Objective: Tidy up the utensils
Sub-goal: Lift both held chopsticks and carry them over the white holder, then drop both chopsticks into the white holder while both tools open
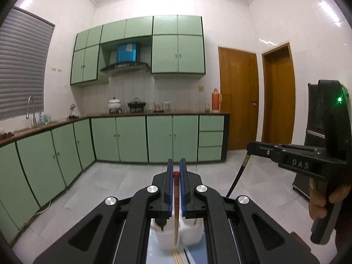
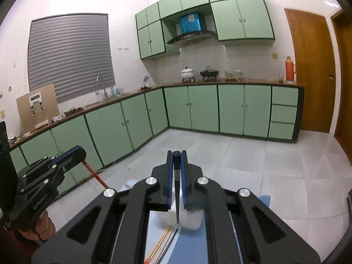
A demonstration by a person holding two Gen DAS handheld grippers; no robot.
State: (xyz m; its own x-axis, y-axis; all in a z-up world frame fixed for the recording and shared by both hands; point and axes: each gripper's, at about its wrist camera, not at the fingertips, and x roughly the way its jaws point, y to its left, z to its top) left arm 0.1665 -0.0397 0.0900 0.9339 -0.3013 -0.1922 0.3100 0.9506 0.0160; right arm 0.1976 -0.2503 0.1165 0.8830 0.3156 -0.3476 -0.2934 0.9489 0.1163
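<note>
**Observer:** Start on the left. What have you got there?

**Operator:** My left gripper [image 1: 176, 167] is closed tight on a red-tipped chopstick [image 1: 176, 200]. Its blue pads [image 1: 169, 187] pinch it near the top, and the pale lower end hangs down in front of a white holder [image 1: 189, 231]. From my right wrist view I see that same gripper [image 2: 72, 154] at the left edge, with the red stick [image 2: 95, 173] slanting down out of it and a hand [image 2: 38, 226] on the grip.

**Observer:** And on the right?

**Operator:** My right gripper [image 2: 176, 160] is also clamped shut, on a black chopstick [image 2: 176, 189] that points down toward the white holder [image 2: 193, 220]. In my left wrist view that gripper [image 1: 249, 146] shows at the right, with the dark stick [image 1: 238, 173] trailing below it.

**Observer:** Anything still lying down there?

**Operator:** Yes, several loose chopsticks [image 2: 162, 242] on a blue mat [image 2: 189, 244], just in front of the holder. Beyond everything stand the green cabinets [image 2: 202, 107] and a wooden door [image 2: 312, 70].
</note>
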